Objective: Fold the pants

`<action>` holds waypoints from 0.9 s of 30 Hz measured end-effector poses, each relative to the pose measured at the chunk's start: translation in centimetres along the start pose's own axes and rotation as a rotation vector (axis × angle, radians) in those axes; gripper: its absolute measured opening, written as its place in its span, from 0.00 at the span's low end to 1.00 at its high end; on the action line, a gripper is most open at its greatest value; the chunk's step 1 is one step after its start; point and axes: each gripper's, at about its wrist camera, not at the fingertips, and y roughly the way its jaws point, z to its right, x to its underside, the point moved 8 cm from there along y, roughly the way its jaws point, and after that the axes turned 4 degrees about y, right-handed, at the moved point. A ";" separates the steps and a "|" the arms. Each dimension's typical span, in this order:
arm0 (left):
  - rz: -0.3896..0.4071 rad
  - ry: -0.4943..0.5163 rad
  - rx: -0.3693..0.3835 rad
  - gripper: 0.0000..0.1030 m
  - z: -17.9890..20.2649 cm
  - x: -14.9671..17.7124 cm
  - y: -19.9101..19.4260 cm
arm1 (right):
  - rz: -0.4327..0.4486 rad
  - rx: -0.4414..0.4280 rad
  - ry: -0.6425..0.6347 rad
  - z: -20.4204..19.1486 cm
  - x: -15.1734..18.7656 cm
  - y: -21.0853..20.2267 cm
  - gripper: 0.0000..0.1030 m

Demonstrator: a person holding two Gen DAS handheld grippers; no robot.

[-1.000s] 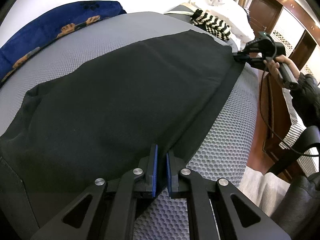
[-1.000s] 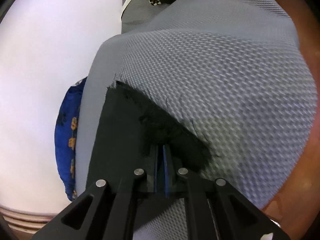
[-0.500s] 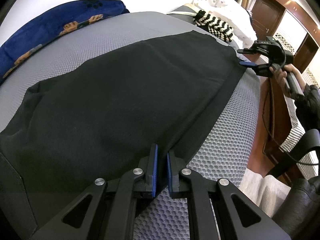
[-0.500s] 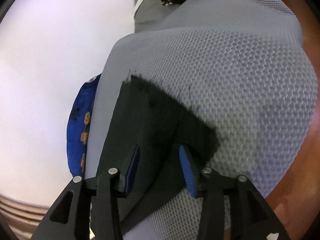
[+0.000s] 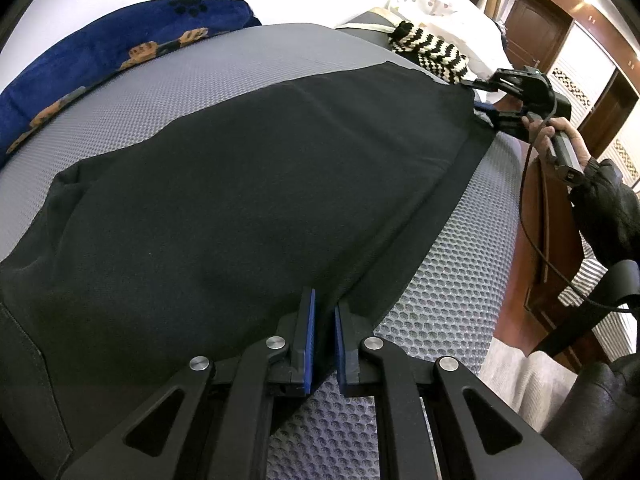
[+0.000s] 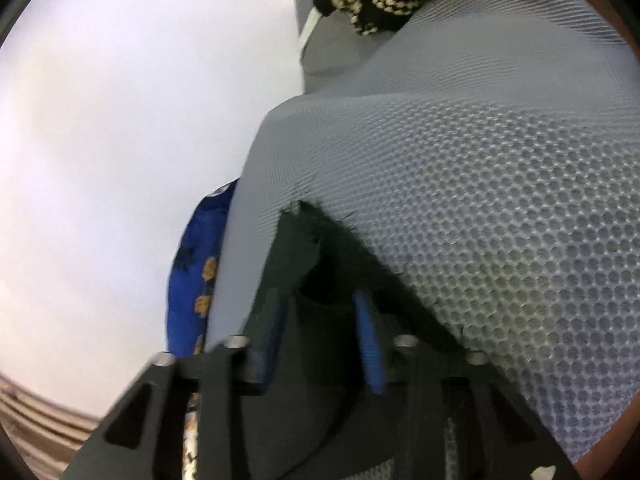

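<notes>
Black pants (image 5: 248, 184) lie spread flat on a grey mesh mattress (image 5: 444, 280). At their near edge my left gripper (image 5: 322, 304) is shut on the fabric, with the cloth pinched between its blue pads. At the far corner, a hand holds my right gripper (image 5: 478, 96). In the right wrist view that gripper (image 6: 322, 312) straddles the frayed pants corner (image 6: 320, 240). Its jaws are closing, and the blue pads (image 6: 370, 332) still stand apart with the cloth between them.
A blue blanket (image 5: 120, 48) with orange paw prints lies along the far side by the white wall. A black-and-cream zigzag knit (image 5: 432, 52) and a white pillow (image 5: 452, 8) sit beyond the pants. The brown bed frame (image 5: 548, 216) runs along the right edge.
My right gripper let go of the pants corner, opened wide and drew back, then came over the corner again with its jaws narrower. The left gripper has kept its hold and place.
</notes>
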 end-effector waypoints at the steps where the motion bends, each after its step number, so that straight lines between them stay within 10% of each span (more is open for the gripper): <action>1: 0.000 0.000 0.000 0.10 0.0 0.0 0.0 | -0.014 -0.018 -0.005 -0.2 0.2 -0.1 0.22; 12: 0.001 0.006 -0.013 0.10 0.2 0.1 0.1 | -0.106 0.033 -0.030 0.4 3.4 1.3 0.23; 17: 0.003 0.008 -0.013 0.10 0.3 0.1 0.1 | -0.036 -0.022 -0.005 -0.3 1.6 0.2 0.06; 27: 0.005 0.037 -0.005 0.10 0.4 0.1 -0.1 | 0.084 0.131 -0.186 -3.6 2.8 -4.8 0.04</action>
